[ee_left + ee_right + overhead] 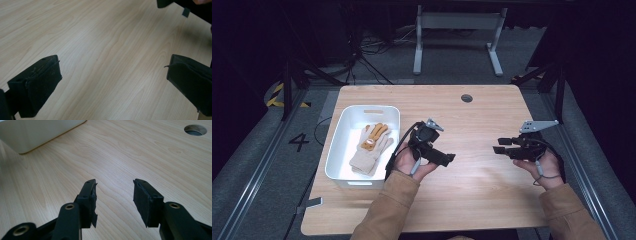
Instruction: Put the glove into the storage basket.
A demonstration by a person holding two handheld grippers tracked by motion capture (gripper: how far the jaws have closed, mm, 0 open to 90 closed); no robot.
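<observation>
Nearest the person, the left gripper (447, 159) hovered above the bare middle of the tabletop (472, 190), its fingers (37, 85) spread wide with nothing between them. In the left gripper view, light wood grain ran between the two black pads. The right gripper (498, 146) hung over the right side of the tabletop, well apart from the left one, its fingers (88, 197) also released and empty, pointing toward the white bin (337, 150).

Farther left, the bin sat near the tabletop's left edge, and a pair of knit gloves (371, 147) lay flat on its floor. They were stacked loosely, a cream one partly over one with orange fingers. Their long axis ran diagonally, cuffs toward the person and fingertips pointing away and slightly right.

The gloves looked light, soft and floppy, likely to sag and fold when lifted, neither slippery nor fragile. A pinch on the thicker cuff end would probably be the surest hold, though the bin wall beside it could crowd the approach.

Beyond the bin, a round cable hole (467, 98) marked the far edge.
</observation>
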